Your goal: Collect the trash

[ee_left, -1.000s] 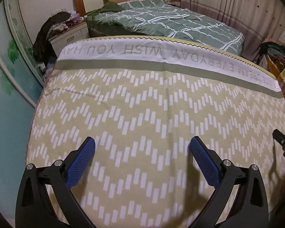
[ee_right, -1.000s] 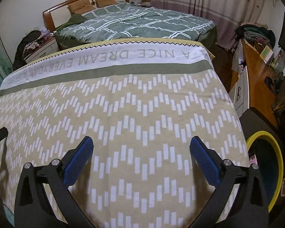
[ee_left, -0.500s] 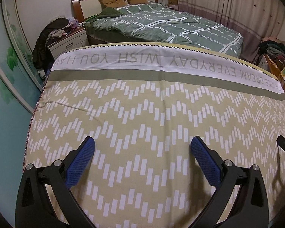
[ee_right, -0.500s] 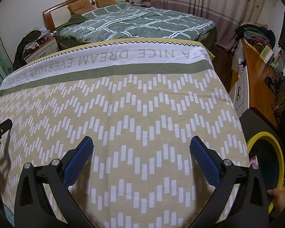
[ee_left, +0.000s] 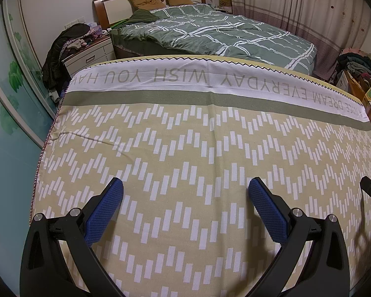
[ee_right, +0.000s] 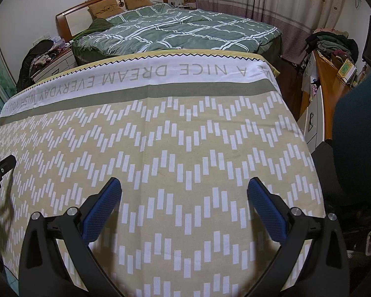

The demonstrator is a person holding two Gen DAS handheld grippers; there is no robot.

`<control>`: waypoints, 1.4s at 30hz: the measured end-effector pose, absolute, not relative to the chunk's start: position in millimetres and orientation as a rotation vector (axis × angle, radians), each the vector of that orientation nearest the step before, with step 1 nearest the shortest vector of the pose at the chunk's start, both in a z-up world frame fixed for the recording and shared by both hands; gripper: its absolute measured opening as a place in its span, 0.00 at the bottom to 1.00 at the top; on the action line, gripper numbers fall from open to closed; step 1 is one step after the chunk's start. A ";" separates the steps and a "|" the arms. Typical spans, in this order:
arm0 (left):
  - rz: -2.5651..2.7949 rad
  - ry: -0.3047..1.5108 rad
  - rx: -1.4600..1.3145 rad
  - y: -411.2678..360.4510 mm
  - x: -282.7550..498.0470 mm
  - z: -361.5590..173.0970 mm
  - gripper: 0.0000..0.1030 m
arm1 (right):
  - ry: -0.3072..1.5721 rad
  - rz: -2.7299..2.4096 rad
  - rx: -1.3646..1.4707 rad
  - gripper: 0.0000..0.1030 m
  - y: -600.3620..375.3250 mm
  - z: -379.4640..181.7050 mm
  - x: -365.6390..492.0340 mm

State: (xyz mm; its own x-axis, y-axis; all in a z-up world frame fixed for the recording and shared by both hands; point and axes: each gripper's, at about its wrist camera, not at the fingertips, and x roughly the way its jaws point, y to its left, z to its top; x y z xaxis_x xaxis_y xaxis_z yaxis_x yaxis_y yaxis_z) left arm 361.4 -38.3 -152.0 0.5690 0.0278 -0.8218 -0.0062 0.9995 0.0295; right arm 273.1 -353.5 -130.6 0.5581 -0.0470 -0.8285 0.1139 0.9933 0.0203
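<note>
Trash is nowhere in either view, so the step in hand is likely a search: sweep slowly with both claws ready. Left claw (ee_left: 185, 198) gapes wide, empty; right claw (ee_right: 184, 196) likewise. Below them lies a bench under a zigzag cloth (ee_left: 185, 148), bare. At twelve o'clock a bed (ee_left: 210, 34); at two o'clock curtains (ee_right: 272, 5).
</note>
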 end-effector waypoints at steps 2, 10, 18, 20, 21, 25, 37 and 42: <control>0.020 0.965 0.024 -36.7 359.5 -151.9 0.97 | 0.974 -0.095 0.075 0.95 -353.5 -130.5 273.2; 0.021 0.965 0.025 -36.7 359.4 -152.1 0.97 | 0.974 -0.095 0.074 0.95 -353.2 -130.5 273.2; 0.021 0.964 0.027 -37.5 359.4 -152.1 0.97 | 0.974 -0.095 0.074 0.95 -353.3 -130.6 273.2; 0.019 0.965 0.022 -38.2 361.2 -152.1 0.97 | 0.974 -0.095 0.074 0.95 -353.4 -130.5 273.5; 0.020 0.966 0.025 -39.9 362.5 -151.9 0.97 | 0.974 -0.095 0.074 0.95 -353.4 -130.6 273.3; 0.020 0.966 0.022 -38.9 363.8 -152.4 0.97 | 0.974 -0.095 0.074 0.95 -353.3 -130.6 273.4; 0.019 0.966 0.019 -39.1 366.3 -153.1 0.97 | 0.974 -0.095 0.074 0.95 -353.5 -130.7 273.2; 0.019 0.966 0.019 -38.8 365.6 -153.1 0.97 | 0.974 -0.095 0.074 0.95 -353.4 -130.7 273.2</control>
